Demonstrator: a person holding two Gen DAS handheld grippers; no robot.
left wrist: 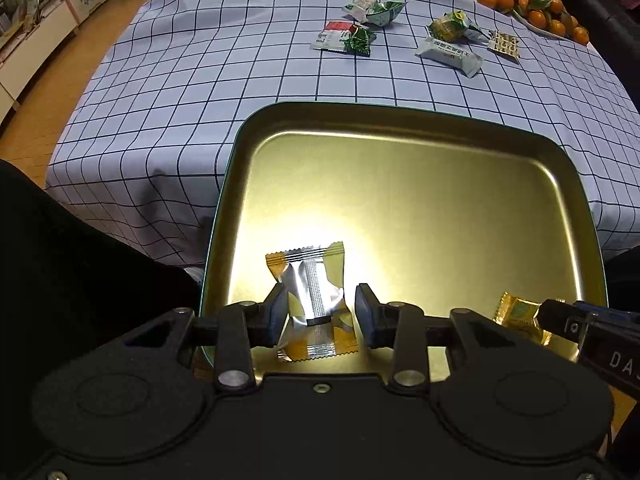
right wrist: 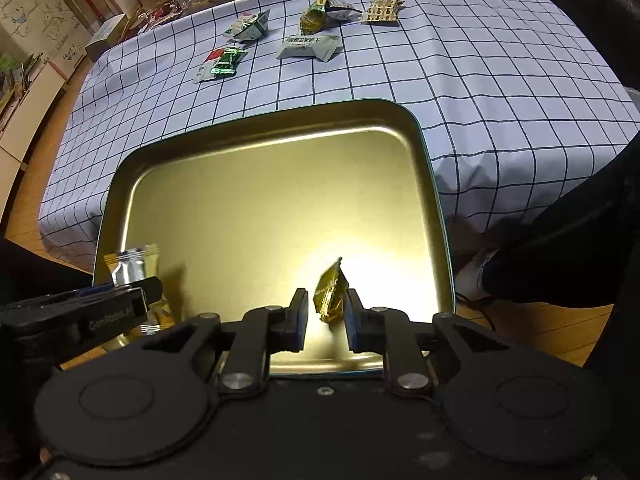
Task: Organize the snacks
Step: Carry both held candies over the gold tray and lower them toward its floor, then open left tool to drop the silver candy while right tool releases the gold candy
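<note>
Landmark: the gold metal tray (left wrist: 400,184), which overhangs the near edge of the worktop (left wrist: 248,60).

Left gripper (left wrist: 320,312): positioned over the near left part of the tray. Its jaws stand apart on either side of a silver-and-yellow snack packet (left wrist: 312,300). The left pad lies against the packet's edge; the right pad is clear of it, so the packet is not clamped. The packet sits in the tray, close to the near rim.

Right gripper (right wrist: 326,312): positioned over the near right part of the tray. Its jaws are partly open around a gold-wrapped candy (right wrist: 330,294). The candy stands on edge against the right pad, with a gap on the left side. Whether the candy rests on the tray floor cannot be determined.

Beyond the tray's far rim, on the blue checked tablecloth (right wrist: 480,60), loose snacks lie well apart from the tray:
- a red-and-white packet with a green foil packet (right wrist: 224,64), far left;
- a white pillow packet (right wrist: 306,48), centre;
- a green-and-white packet (right wrist: 250,26);
- a yellow-green packet (right wrist: 314,18);
- a gold patterned packet (right wrist: 382,11).

Mandarins (left wrist: 536,2) on a plate occupy the far right corner.
</note>
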